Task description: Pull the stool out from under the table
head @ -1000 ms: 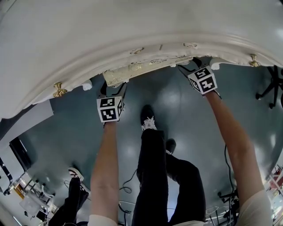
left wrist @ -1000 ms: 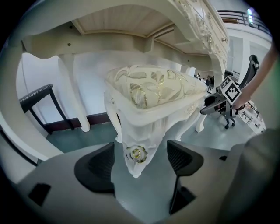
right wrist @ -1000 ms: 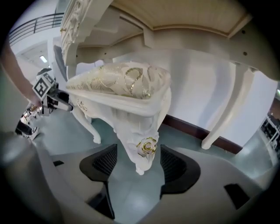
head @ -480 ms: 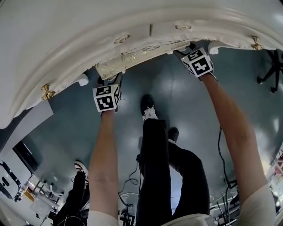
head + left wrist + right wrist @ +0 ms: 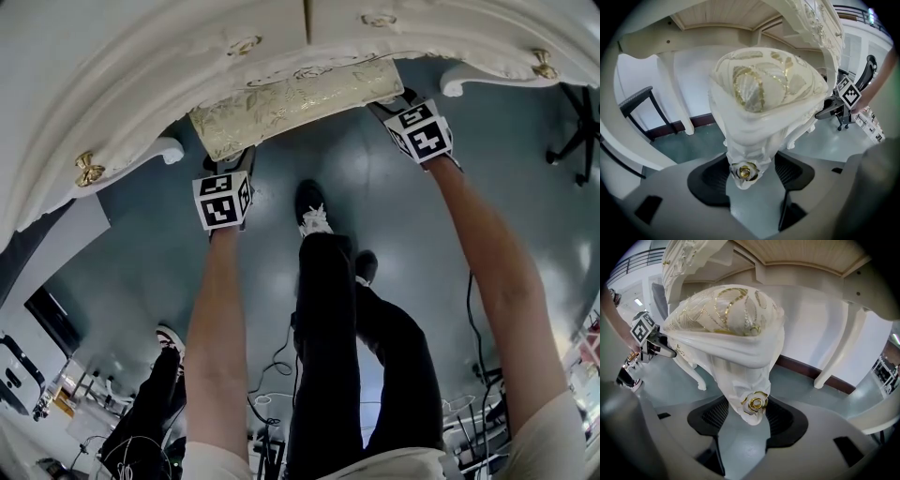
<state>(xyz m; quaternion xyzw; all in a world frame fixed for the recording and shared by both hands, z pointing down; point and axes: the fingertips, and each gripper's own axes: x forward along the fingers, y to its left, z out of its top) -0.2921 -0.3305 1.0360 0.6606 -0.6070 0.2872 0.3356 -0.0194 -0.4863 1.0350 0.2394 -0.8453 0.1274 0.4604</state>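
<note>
The stool [image 5: 300, 101] has a cream seat with a gold pattern and carved white corners. It sticks out from under the white ornate table [image 5: 141, 56]. My left gripper [image 5: 234, 157] is at its left front corner. In the left gripper view, the corner with a gold rosette [image 5: 746, 171] sits between the black pads [image 5: 710, 176], which press on it. My right gripper [image 5: 389, 101] clasps the right front corner [image 5: 757, 404] in the same way. Both grippers' jaws have just been closing on these corners.
The table's curled feet [image 5: 159, 150] [image 5: 459, 82] flank the stool. The person's legs and a black shoe [image 5: 314, 220] stand on the grey floor between my arms. An office chair base [image 5: 577, 178] is at the right, cables and another person's foot [image 5: 164, 370] at the lower left.
More of the stool's seat shows from under the table edge than a second ago. Both grippers have come back towards the person with it.
</note>
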